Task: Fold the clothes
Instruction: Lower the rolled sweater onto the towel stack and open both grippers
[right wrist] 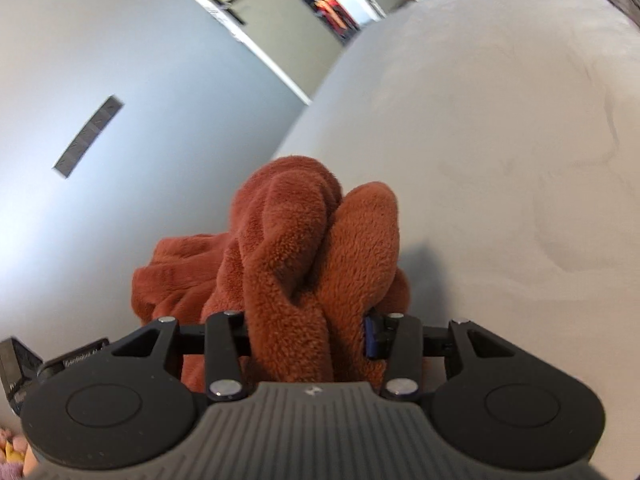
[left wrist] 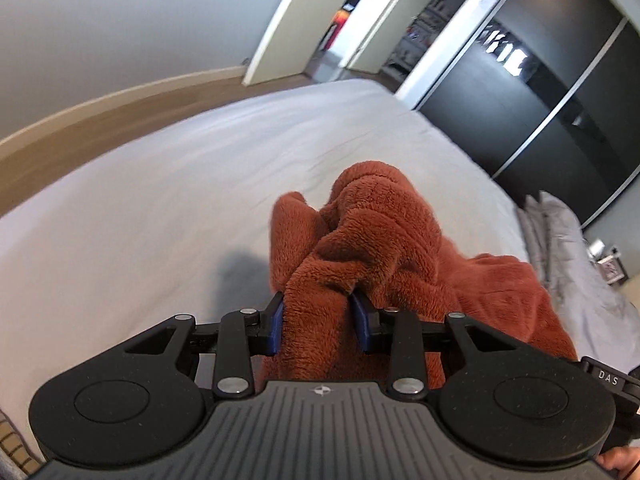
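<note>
A rust-brown fleece garment [left wrist: 376, 236] hangs bunched in front of both cameras above a bed with a pale grey sheet [left wrist: 152, 200]. My left gripper [left wrist: 318, 320] is shut on a thick fold of it, the blue pads [left wrist: 276, 326] pressing the fleece from both sides. The garment trails off to the right and down onto the sheet. In the right wrist view my right gripper [right wrist: 308, 334] is shut on another bunched part of the fleece garment [right wrist: 304, 240]; one blue pad [right wrist: 370, 338] shows at the right, the other is buried in the cloth.
The bed sheet [right wrist: 500, 160] spreads ahead of both grippers. A wooden floor strip [left wrist: 100, 120], an open doorway [left wrist: 340, 20] and dark sliding wardrobe doors [left wrist: 540, 100] lie beyond the bed. A crumpled grey duvet [left wrist: 568, 240] lies at the right. A person's fingers [left wrist: 620, 460] show at the lower right.
</note>
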The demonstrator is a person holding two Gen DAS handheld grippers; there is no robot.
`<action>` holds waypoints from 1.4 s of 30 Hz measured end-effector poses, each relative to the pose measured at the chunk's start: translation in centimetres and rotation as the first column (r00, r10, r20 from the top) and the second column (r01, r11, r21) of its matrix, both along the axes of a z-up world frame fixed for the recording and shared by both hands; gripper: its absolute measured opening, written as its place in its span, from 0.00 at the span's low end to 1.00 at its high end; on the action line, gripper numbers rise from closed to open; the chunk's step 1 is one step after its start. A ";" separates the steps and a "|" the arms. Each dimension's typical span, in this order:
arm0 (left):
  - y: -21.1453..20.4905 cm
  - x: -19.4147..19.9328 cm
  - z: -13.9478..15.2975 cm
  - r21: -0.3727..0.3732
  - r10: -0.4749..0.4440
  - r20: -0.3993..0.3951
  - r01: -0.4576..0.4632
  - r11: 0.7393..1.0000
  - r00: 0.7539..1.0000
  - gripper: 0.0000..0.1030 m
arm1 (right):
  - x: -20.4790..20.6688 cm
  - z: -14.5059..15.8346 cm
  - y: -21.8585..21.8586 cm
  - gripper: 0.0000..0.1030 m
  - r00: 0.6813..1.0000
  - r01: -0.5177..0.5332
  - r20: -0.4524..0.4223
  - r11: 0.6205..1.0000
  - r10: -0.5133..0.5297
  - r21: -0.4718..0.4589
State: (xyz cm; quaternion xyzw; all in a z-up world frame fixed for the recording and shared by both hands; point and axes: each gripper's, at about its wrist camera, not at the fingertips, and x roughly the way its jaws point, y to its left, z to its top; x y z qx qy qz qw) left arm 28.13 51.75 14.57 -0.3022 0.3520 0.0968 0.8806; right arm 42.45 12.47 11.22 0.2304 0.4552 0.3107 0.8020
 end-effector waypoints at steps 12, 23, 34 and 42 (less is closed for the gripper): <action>0.2 -1.5 0.1 0.088 0.032 -0.002 -0.032 0.996 0.999 0.36 | 0.6 -1.1 -0.6 0.62 1.000 0.030 -0.010 1.000 -0.030 -0.007; -4.4 -7.8 7.8 0.182 0.010 0.112 -0.030 0.983 0.994 0.62 | -4.3 6.9 -6.4 0.76 0.990 0.058 0.126 0.998 -0.055 -0.025; -17.9 -16.7 14.9 0.333 -0.128 0.147 0.073 0.940 0.981 0.72 | -16.1 17.8 -13.3 0.87 0.954 0.015 0.298 0.987 0.034 -0.159; -27.7 -22.8 19.0 0.479 -0.235 0.164 0.131 0.868 0.958 0.73 | -28.3 23.4 -19.9 0.93 0.877 -0.026 0.454 0.958 0.158 -0.284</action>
